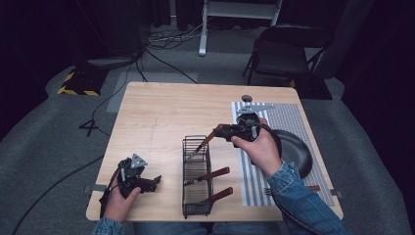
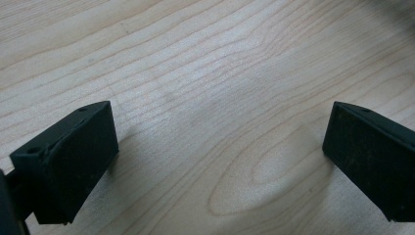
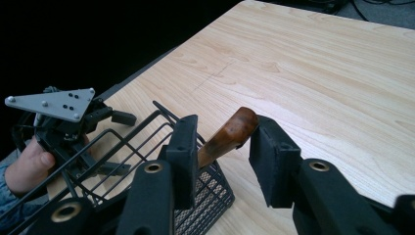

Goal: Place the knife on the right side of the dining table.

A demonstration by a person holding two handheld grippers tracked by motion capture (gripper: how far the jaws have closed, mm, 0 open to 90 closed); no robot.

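**Right gripper closes around a wooden handle at the wire caddy**

High view: a black wire cutlery caddy (image 1: 196, 177) stands on the near middle of the light wooden table (image 1: 156, 117). Three wooden-handled utensils sit in it; the far one, the wooden handle (image 1: 205, 142), leans up and to the right out of the caddy's far end. The right gripper (image 1: 221, 132), held in the person's right hand (image 1: 259, 147), points left at that handle's top end. Behind the hand lies a striped placemat (image 1: 288, 122) with a dark plate (image 1: 296, 149) on it, and a fork (image 1: 268, 191) rests on the mat's near edge. The left gripper (image 1: 155, 180) rests in the left hand (image 1: 120, 198) near the table's near left corner, well apart from the caddy.

Left gripper view: the two black jaws stand wide apart over bare table wood, with nothing between them.

Right gripper view: the rounded end of the wooden handle sits between the two black jaws. The left jaw lies against it or just beside it; a slim gap shows between the handle and the right jaw, so the jaws are partly closed around it and not yet clamped. The caddy's rim is just below, and the left gripper with its grey plate shows farther off at the left.
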